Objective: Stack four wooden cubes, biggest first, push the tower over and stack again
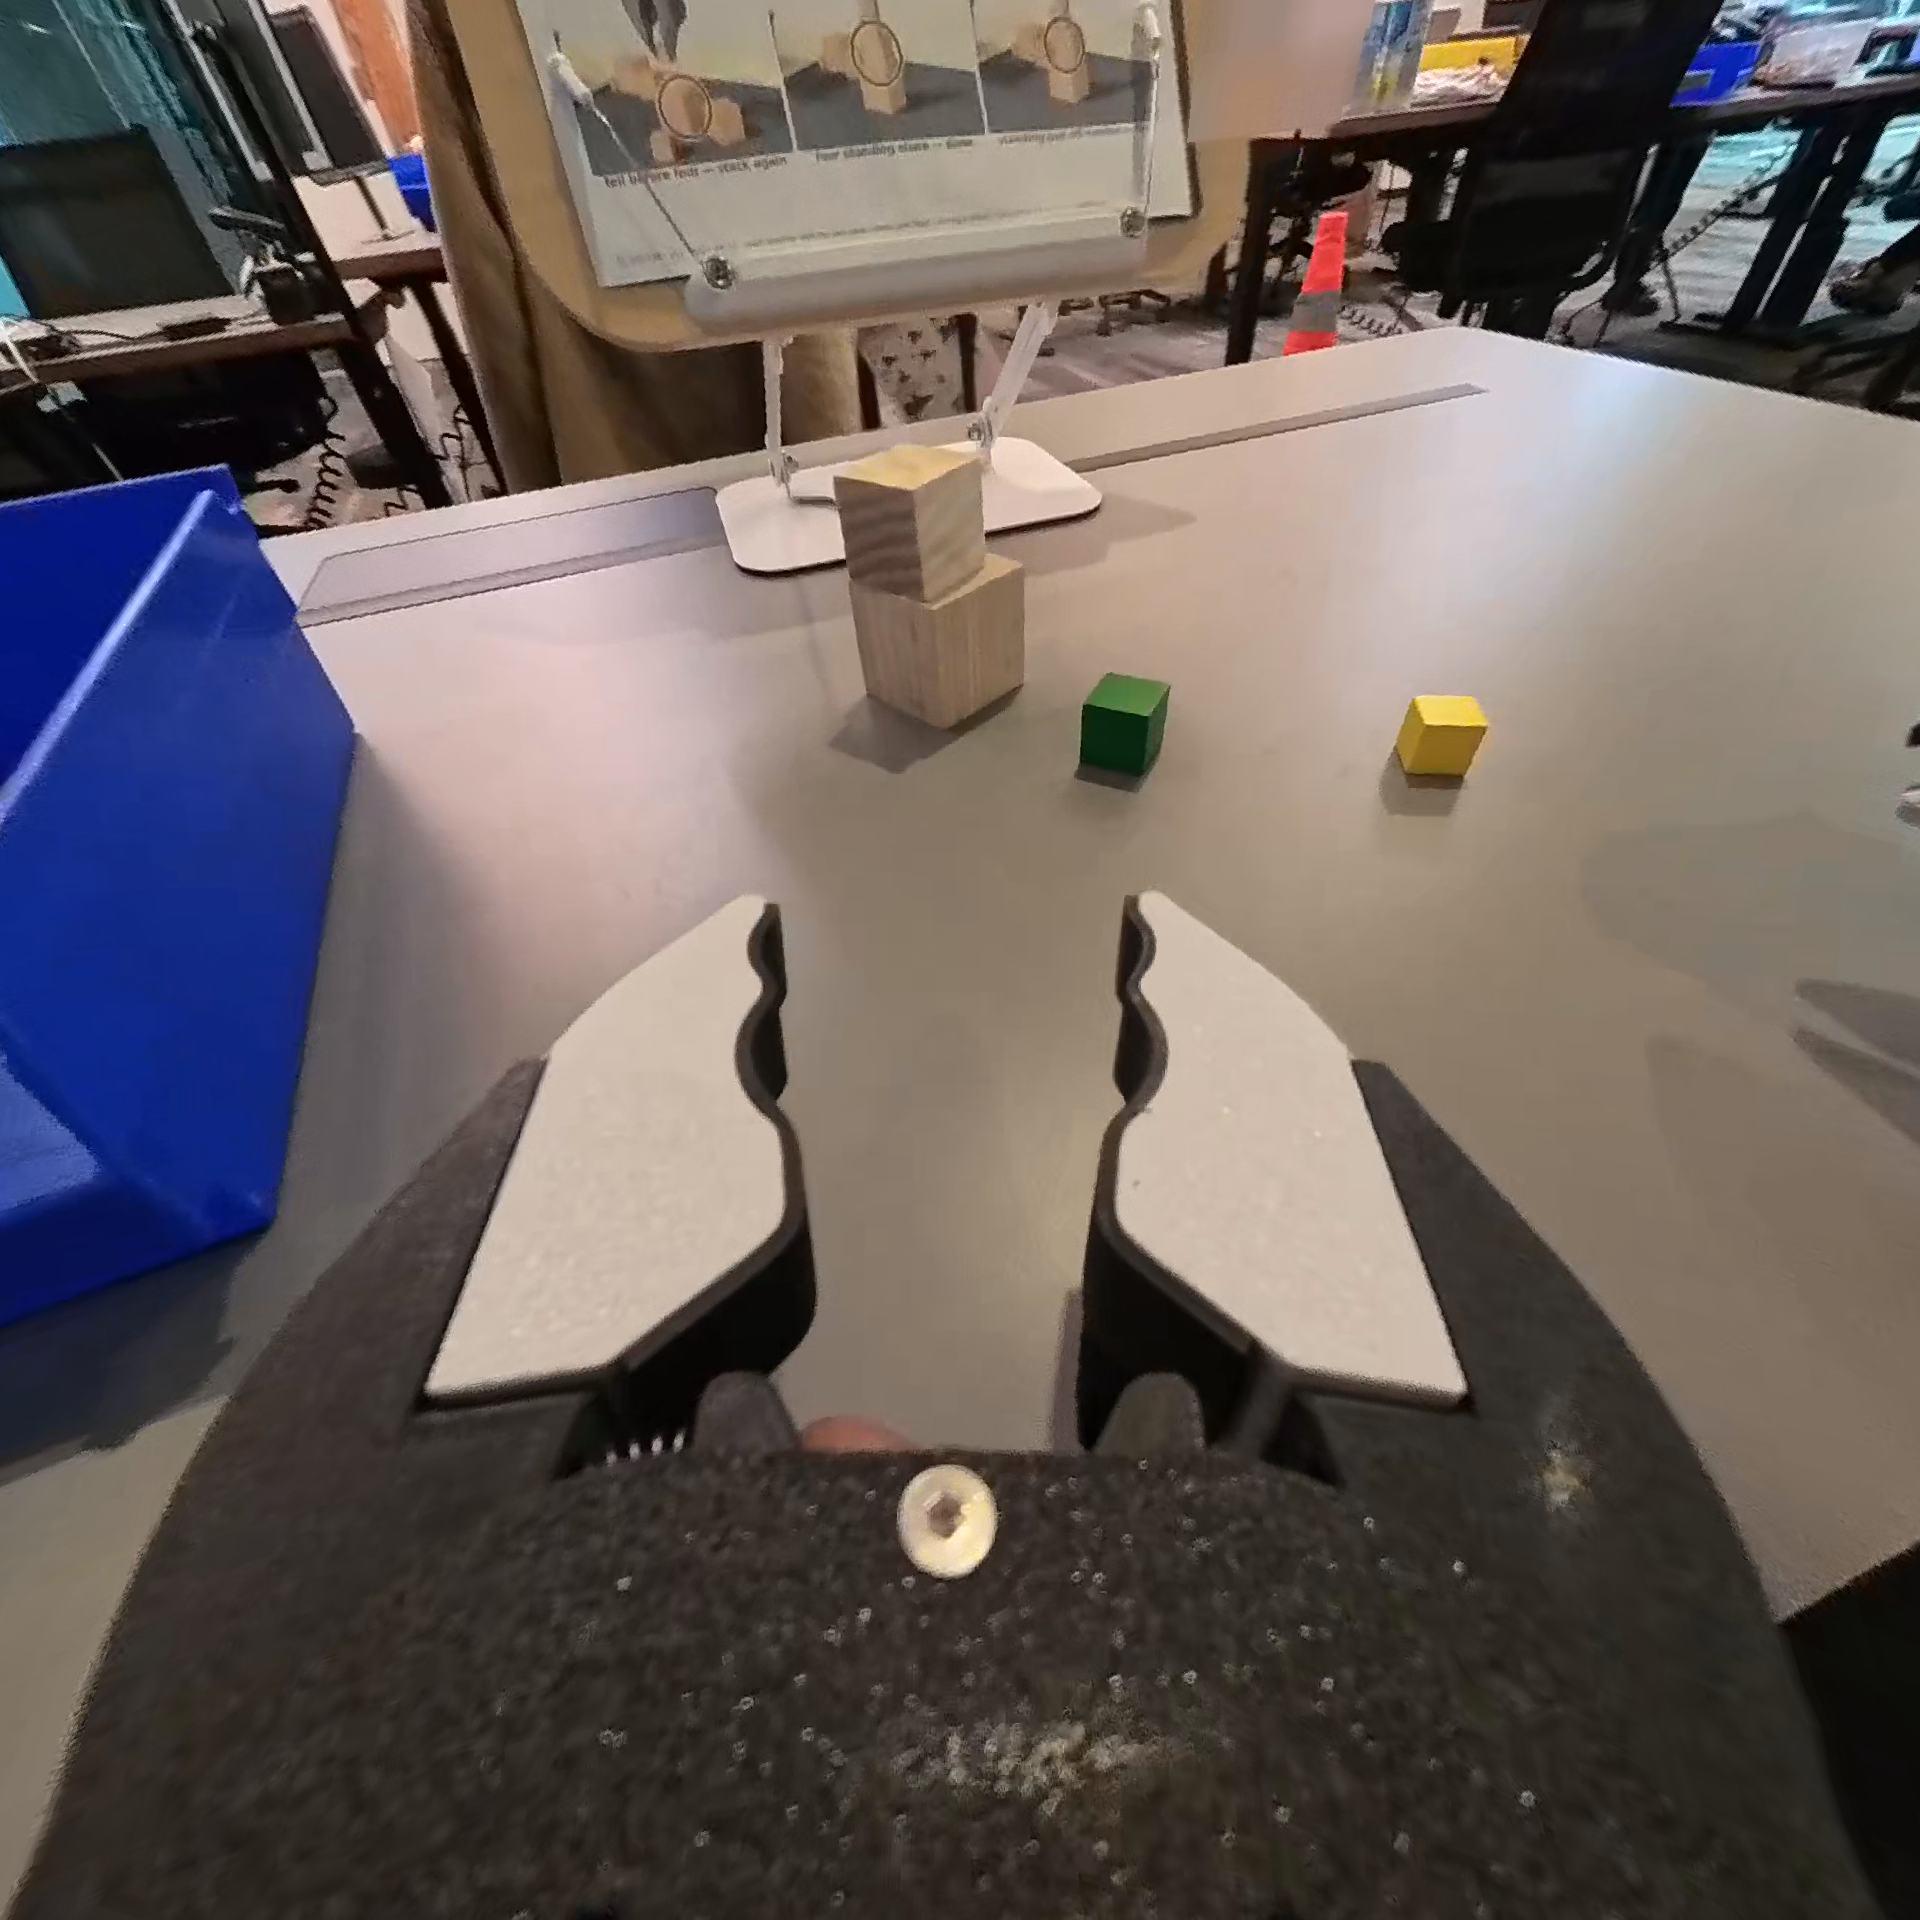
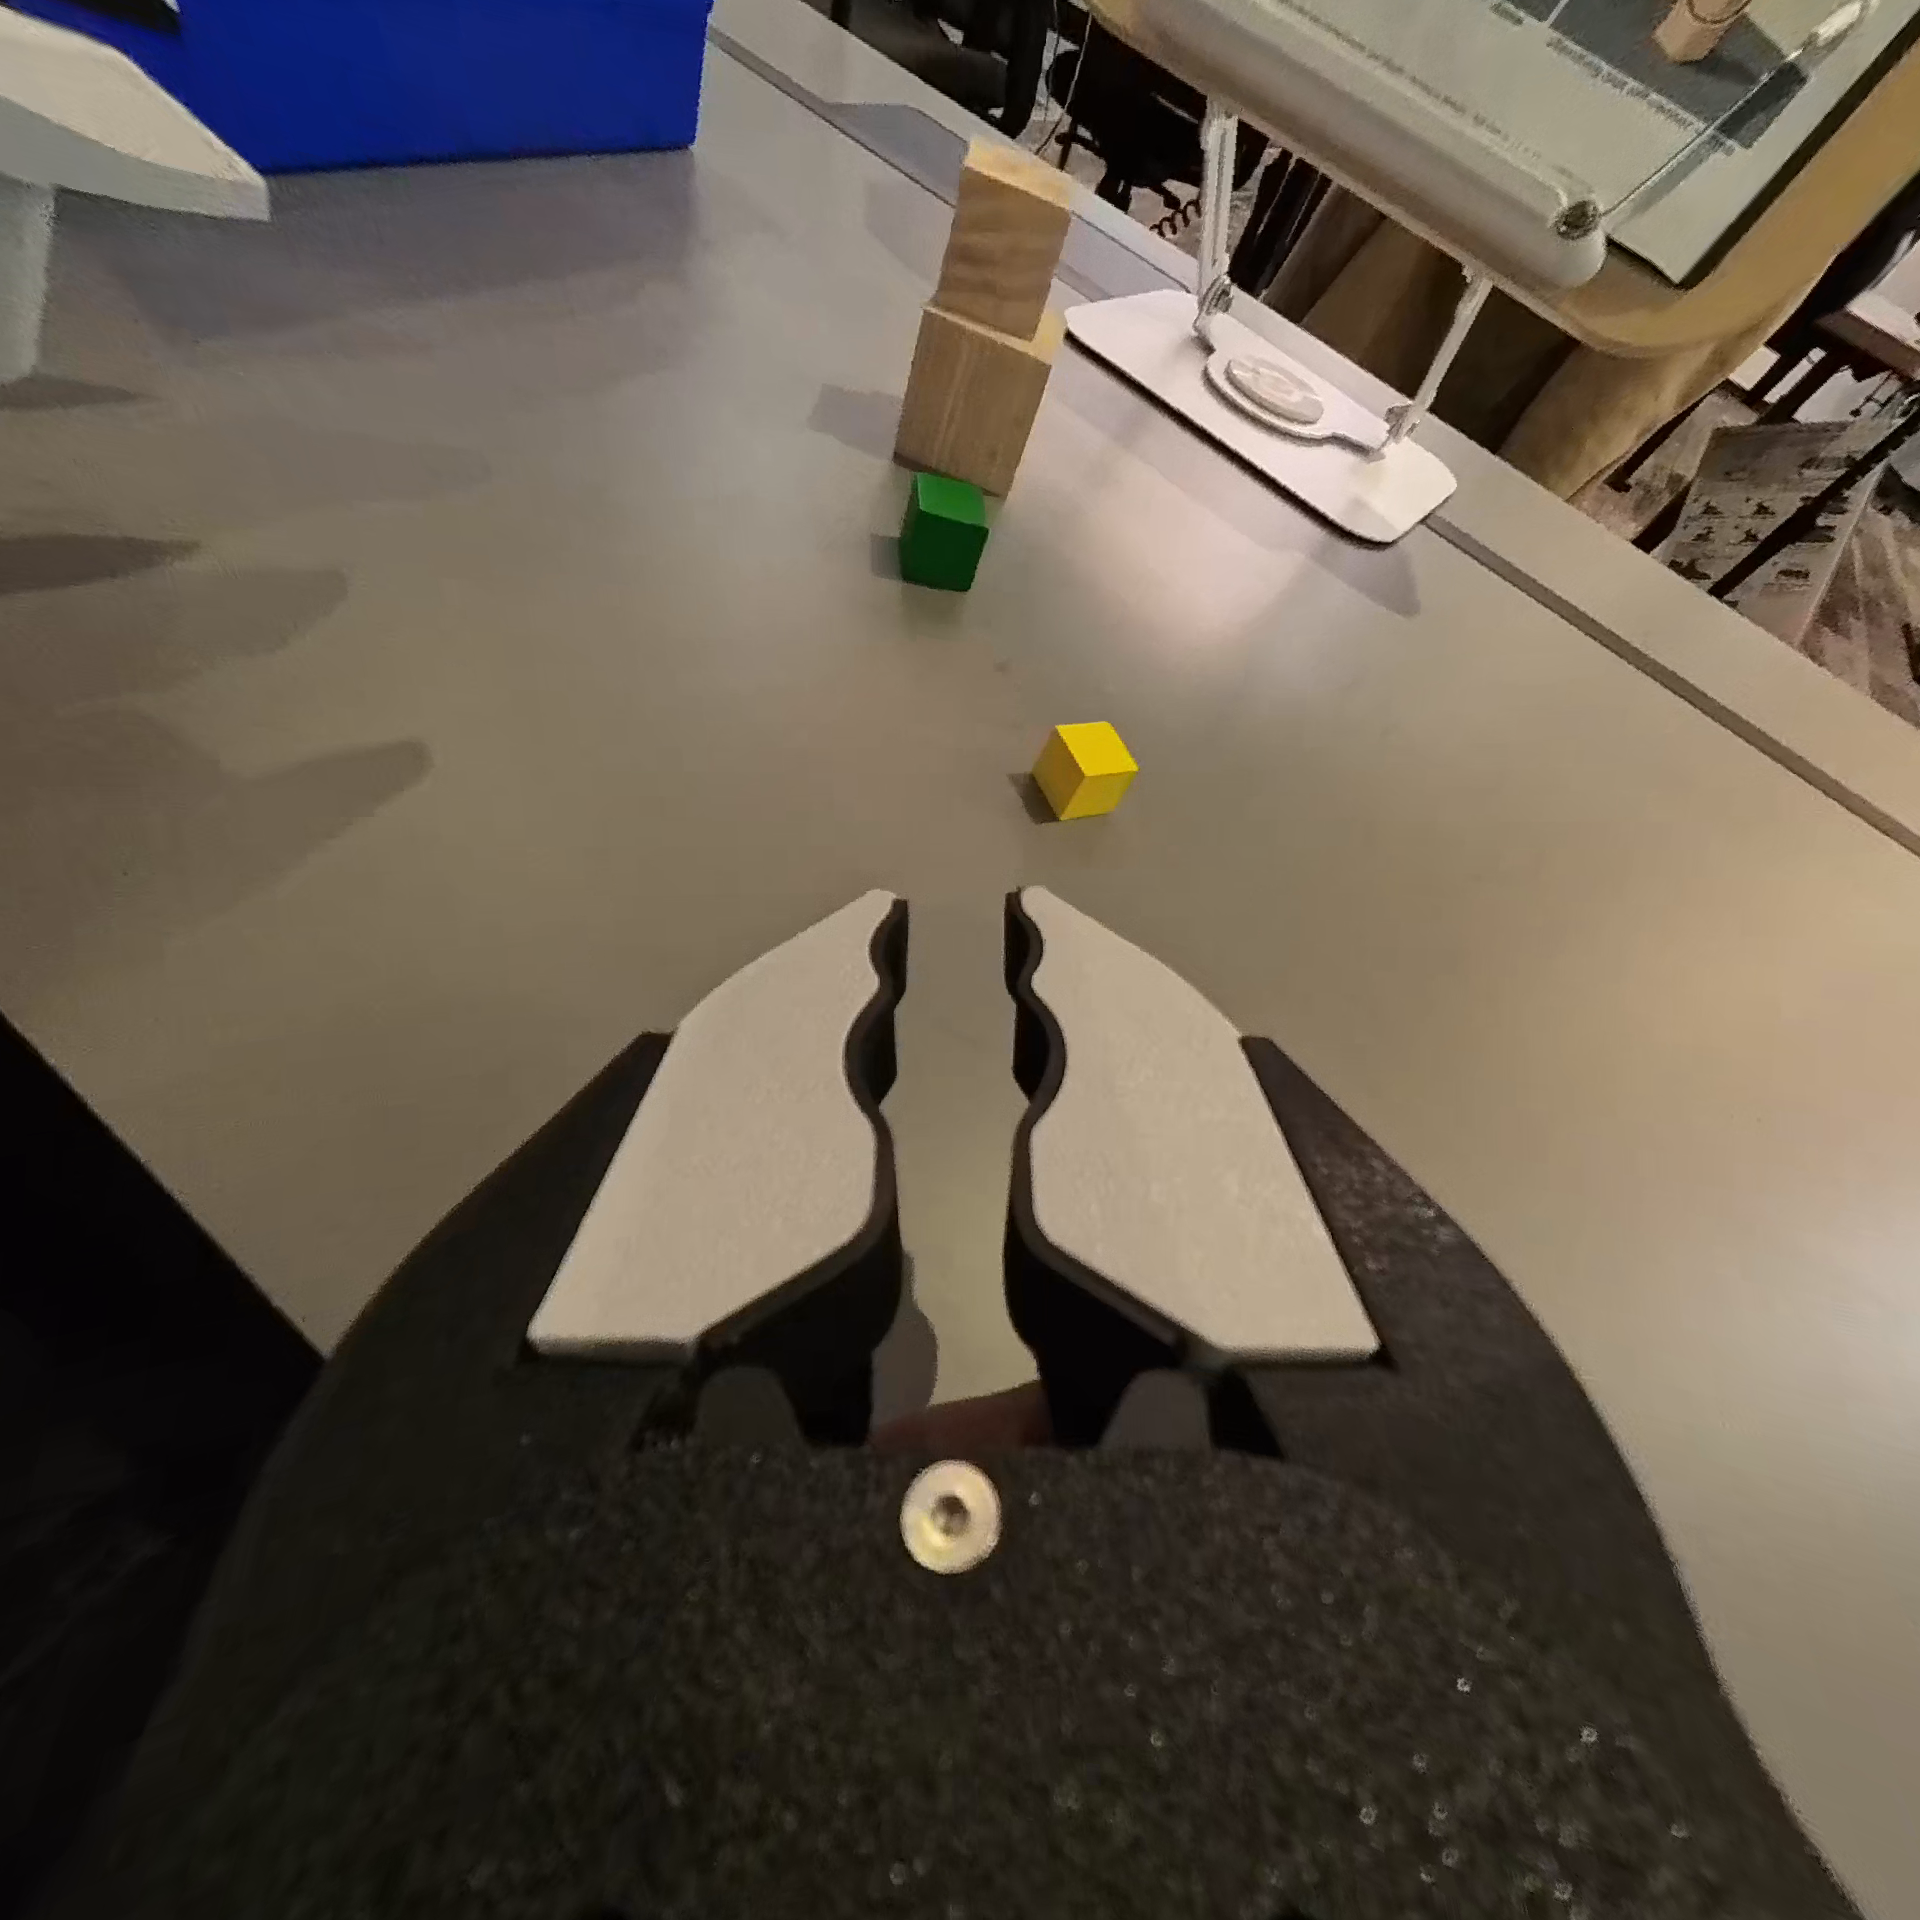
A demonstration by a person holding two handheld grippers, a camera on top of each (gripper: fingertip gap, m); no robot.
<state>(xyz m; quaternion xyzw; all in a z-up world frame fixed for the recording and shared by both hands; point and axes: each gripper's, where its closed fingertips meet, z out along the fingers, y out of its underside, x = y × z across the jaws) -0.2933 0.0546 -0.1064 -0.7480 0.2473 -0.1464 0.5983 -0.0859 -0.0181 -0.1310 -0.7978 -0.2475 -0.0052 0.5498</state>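
Two plain wooden cubes are stacked on the grey table [image 1: 623, 831]: a smaller cube [image 1: 912, 538] sits on a bigger cube [image 1: 943, 649], turned a little and offset to the left. The stack also shows in the right wrist view, upper cube [image 2: 1010, 239] on lower cube [image 2: 977, 400]. A green cube [image 1: 1122, 724] [image 2: 943, 533] lies just right of the stack. A yellow cube [image 1: 1440, 736] [image 2: 1086, 770] lies further right, a short way ahead of my right gripper [image 2: 956, 904]. My left gripper [image 1: 948, 914] is open and empty, well short of the stack. My right gripper is empty, its jaws a narrow gap apart.
A blue bin [image 1: 135, 883] [image 2: 436, 83] stands at the table's left. A picture board on a white stand [image 1: 914, 509] [image 2: 1278, 416] stands behind the stack. The other gripper's finger [image 2: 114, 135] shows at top left of the right wrist view. Desks, chairs and an orange cone [image 1: 1322, 286] lie beyond. The left gripper is farther from the yellow cube [image 2: 1086, 770], some 20 cm, than the right, some 10 cm. It is also in sight in the left wrist view [image 1: 1466, 725].
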